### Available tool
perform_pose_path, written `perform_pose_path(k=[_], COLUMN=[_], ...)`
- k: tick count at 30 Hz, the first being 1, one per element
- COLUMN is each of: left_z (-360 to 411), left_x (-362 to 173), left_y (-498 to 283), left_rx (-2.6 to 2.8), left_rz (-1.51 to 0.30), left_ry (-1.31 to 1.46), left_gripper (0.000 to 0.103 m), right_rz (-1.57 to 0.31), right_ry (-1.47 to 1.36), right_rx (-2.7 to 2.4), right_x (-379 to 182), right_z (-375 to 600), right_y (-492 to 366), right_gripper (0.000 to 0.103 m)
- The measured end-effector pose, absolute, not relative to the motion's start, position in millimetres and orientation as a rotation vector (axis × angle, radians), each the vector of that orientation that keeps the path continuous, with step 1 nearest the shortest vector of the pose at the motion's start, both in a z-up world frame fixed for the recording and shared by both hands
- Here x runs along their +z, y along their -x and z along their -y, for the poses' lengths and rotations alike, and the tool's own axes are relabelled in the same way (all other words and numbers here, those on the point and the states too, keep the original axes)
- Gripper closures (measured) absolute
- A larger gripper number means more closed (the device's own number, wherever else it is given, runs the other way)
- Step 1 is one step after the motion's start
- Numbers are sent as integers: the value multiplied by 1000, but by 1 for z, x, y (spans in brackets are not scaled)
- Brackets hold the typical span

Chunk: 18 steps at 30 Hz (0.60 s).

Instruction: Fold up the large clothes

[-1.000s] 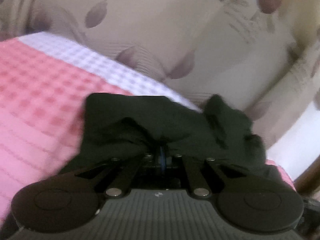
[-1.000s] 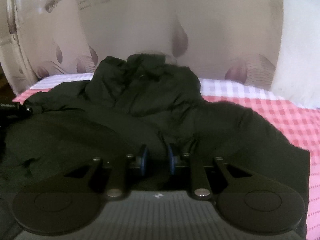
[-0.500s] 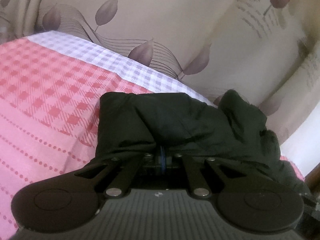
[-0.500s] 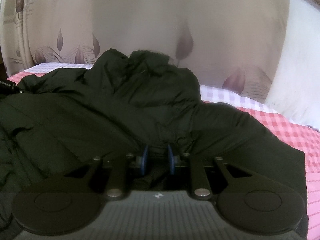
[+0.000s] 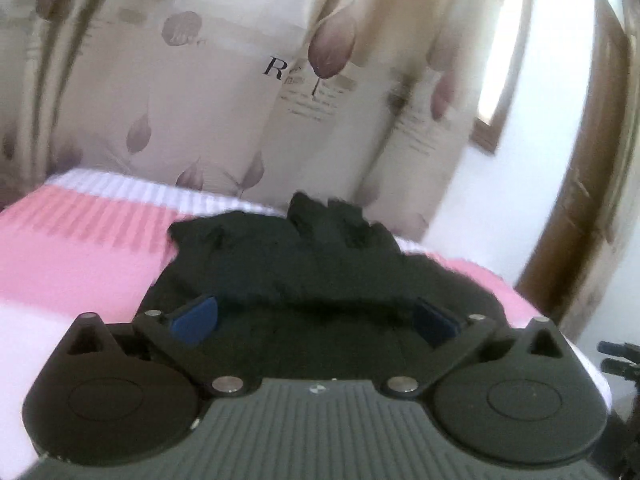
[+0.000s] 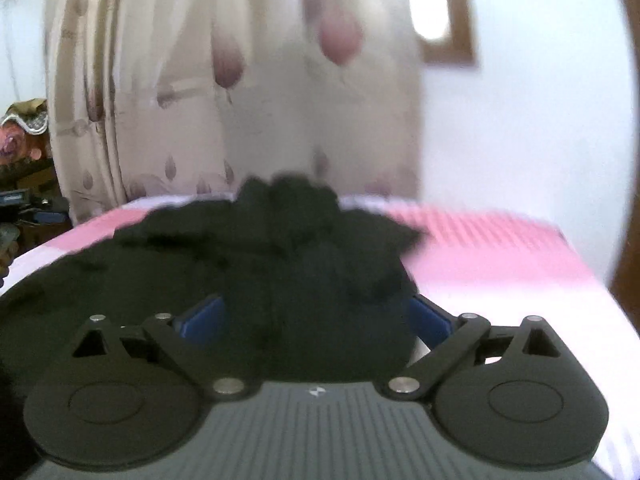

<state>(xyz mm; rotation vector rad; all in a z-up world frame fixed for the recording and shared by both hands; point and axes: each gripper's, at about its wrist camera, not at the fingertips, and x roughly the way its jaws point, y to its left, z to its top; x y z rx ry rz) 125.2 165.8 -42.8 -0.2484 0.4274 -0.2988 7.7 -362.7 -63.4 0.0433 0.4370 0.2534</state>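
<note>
Both my jaws let go, dark jacket left on the bed

My left gripper (image 5: 316,318) had just been spreading its jaws and stood wide, blue pads (image 5: 196,318) clear of the black jacket (image 5: 280,264), which lay bunched on the pink checked bedsheet (image 5: 80,248) beyond them. My right gripper (image 6: 316,316) had likewise just been opening and stood released; cloth (image 6: 280,264) showed between its pads, unpinched. Both views were smeared by blur, so folds, collar and sleeves were hard to tell apart, and my gripper bodies cut off the jacket's near edge. A leaf-print curtain (image 6: 240,100) hung behind the bed.
</note>
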Motion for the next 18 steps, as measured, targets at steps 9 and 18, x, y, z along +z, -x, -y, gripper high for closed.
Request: perform_pose_path(k=[9, 18], left_z=[-221, -278], left_x=[-82, -131], left_y=[-13, 15], left_rx=[-140, -113], left_rz=[-527, -631], left_ry=[418, 721], left_gripper=[0, 1], right_rz=[-518, -512], right_ry=[-438, -519], right_rx=[147, 182], right_x=[-117, -125], right_z=[398, 389], right_y=[103, 76], right_gripper=[4, 35])
